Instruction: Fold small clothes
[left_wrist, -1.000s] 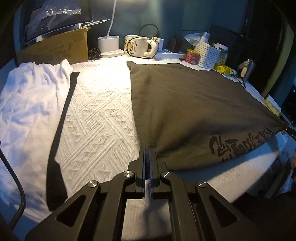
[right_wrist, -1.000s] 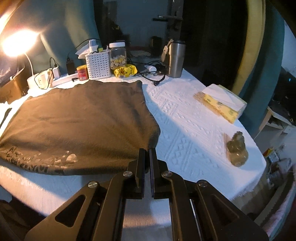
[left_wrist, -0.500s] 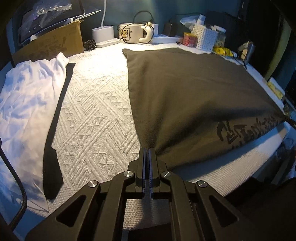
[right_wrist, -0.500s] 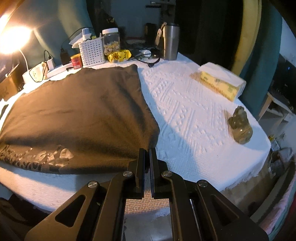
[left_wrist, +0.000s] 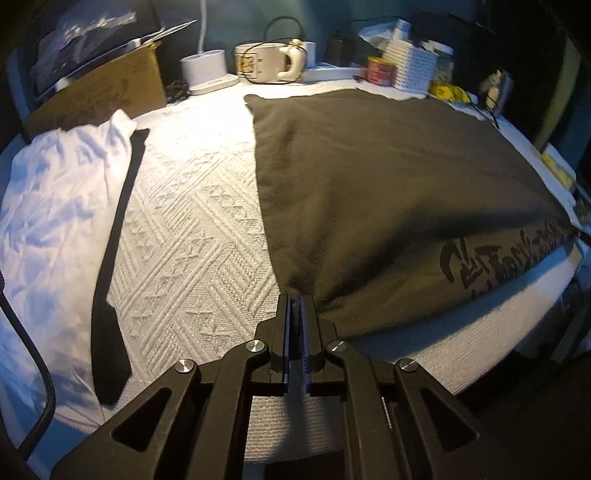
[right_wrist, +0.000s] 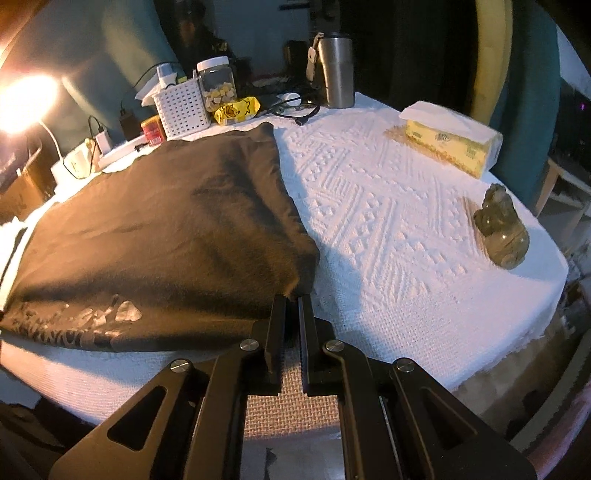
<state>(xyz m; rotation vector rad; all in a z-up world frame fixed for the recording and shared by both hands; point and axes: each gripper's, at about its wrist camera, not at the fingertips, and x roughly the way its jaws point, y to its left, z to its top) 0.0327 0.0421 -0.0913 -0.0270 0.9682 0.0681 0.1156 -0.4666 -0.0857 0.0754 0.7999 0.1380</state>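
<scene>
Both claws were seen clenched on the near corners of a dark folded garment (left_wrist: 388, 192): the left claw (left_wrist: 294, 301) was pinched on the near left corner, and the right claw (right_wrist: 291, 300) was pinched on the near right corner, with cloth caught between the jaws in each view. The garment was spread flat over the middle of a counter (left_wrist: 192, 236) covered with a white textured cloth, and a dark printed design (left_wrist: 509, 254) was shown along its near edge. In the left wrist view, a white garment (left_wrist: 51, 206) was laid at the left side of the counter, well apart from the dark one, with a black strip of fabric (left_wrist: 110, 280) lying along its right edge. A cardboard box (left_wrist: 99, 92), a white lamp base (left_wrist: 207, 70) and a cream mug (left_wrist: 266, 62) were lined up along the far edge. In the right wrist view, a white perforated basket (right_wrist: 183, 107), a clear jar with a white lid (right_wrist: 218, 85), a yellow packet (right_wrist: 238, 109), a steel tumbler (right_wrist: 338, 70), a tissue pack (right_wrist: 450, 136) and a greenish figurine (right_wrist: 500, 225) were seen on the counter, the last two to the right of the garment and clear of it. A lit lamp (right_wrist: 26, 99) was glowing at the far left.
</scene>
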